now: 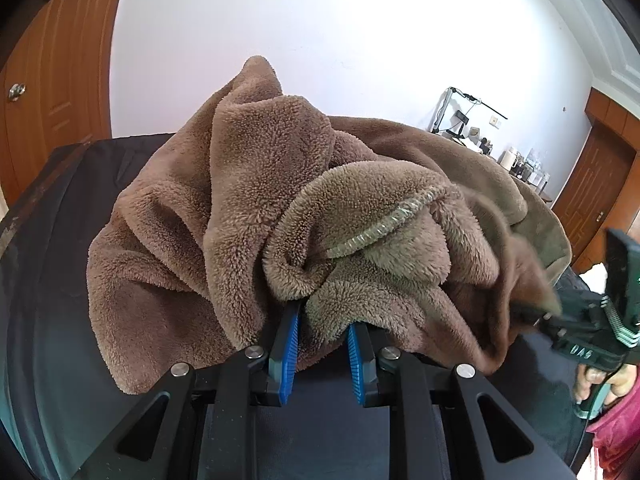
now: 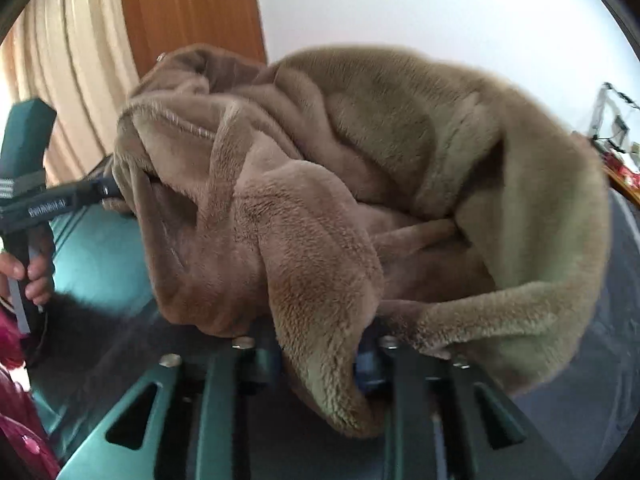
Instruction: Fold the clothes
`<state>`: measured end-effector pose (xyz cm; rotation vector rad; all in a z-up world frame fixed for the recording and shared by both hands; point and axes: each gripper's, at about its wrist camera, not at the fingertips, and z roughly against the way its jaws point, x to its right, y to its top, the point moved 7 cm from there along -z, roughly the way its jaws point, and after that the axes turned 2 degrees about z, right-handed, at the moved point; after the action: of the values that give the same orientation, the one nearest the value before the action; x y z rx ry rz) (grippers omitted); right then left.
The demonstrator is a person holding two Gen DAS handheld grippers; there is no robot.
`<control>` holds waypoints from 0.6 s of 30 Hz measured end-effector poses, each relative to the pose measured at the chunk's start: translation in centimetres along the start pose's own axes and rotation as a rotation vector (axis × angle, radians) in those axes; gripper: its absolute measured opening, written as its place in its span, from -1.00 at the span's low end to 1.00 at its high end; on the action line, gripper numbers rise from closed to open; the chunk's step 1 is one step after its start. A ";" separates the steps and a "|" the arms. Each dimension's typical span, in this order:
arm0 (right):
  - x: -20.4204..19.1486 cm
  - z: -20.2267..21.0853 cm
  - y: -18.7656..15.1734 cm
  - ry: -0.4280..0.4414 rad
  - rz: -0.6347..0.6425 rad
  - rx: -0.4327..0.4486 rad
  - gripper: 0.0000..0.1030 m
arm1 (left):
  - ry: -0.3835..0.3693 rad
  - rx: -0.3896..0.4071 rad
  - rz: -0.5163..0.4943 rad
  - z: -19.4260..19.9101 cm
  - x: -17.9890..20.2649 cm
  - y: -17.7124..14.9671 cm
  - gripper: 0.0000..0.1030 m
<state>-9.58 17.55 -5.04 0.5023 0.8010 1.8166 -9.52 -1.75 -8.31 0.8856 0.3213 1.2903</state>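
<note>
A brown fleece garment lies bunched in a tall heap on a dark table. My left gripper has its blue pads pinched on a fold of the fleece at the heap's near edge. My right gripper shows at the right of the left wrist view, gripping the garment's right edge. In the right wrist view the garment fills the frame and a flap hangs between my right gripper's fingers, hiding the tips. The left gripper bites the garment's far left edge there.
A wooden door and white wall stand behind the table. A side table with small appliances is at the far right. Beige curtains hang at the left. The person's hands and pink sleeve are near the table's front edge.
</note>
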 end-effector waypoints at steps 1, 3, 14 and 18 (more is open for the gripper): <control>0.2 1.1 0.5 -0.041 0.001 0.036 -0.61 | -0.003 0.000 -0.004 -0.1 -0.1 0.1 -0.55; 1.2 3.9 1.9 -0.116 -0.032 0.140 -0.64 | -0.013 0.005 -0.019 -0.1 0.1 0.0 -0.55; 5.7 11.4 4.5 -0.368 -0.207 0.433 -0.65 | -0.216 0.022 -0.196 4.3 5.2 -4.5 -0.49; 8.3 10.3 3.2 -0.383 -0.345 0.459 -0.65 | -0.181 -0.007 -0.185 5.3 3.7 -6.0 -0.46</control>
<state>-7.92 27.46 4.12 0.9144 0.9673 1.1678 -0.76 -0.47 -8.30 0.9367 0.2498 1.0325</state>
